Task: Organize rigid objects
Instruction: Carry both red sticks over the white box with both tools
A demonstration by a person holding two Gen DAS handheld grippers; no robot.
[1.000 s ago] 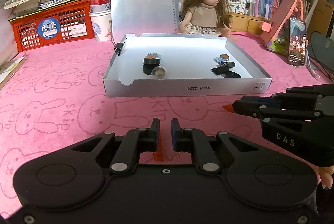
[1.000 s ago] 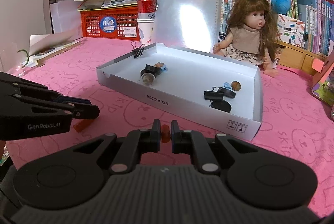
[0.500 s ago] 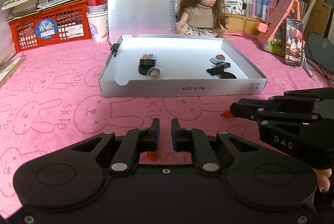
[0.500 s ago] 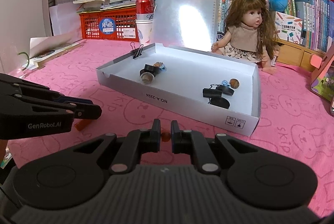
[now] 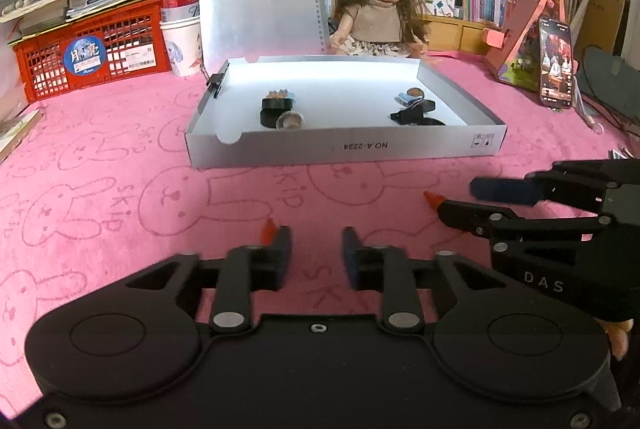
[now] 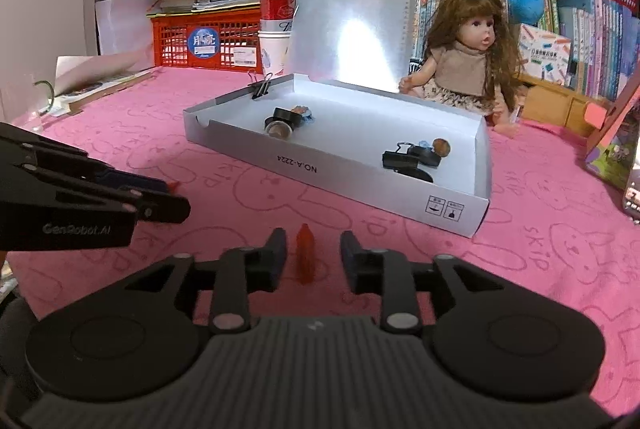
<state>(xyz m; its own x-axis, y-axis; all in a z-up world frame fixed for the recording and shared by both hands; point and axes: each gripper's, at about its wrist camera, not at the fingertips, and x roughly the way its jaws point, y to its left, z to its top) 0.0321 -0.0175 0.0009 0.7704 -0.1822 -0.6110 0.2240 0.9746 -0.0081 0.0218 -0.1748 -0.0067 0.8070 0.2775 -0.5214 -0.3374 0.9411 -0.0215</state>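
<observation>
Sorting looks partly done: two small clusters of clips and caps already lie in the white box (image 5: 344, 146) at mid-frame. My right gripper (image 6: 313, 253) has just spread its jaws, an orange piece (image 6: 305, 258) loose between them. My left gripper (image 5: 314, 249) has just parted too, an orange bit (image 5: 269, 229) by one finger, perhaps touching. Pink cloth (image 5: 120, 165) lies bare up to the box's low front wall.

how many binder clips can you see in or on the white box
2. One binder clip is clamped on the far left rim of the white box. The other binder clip lies inside near the right end, among small dark things. More may be hidden there.
</observation>
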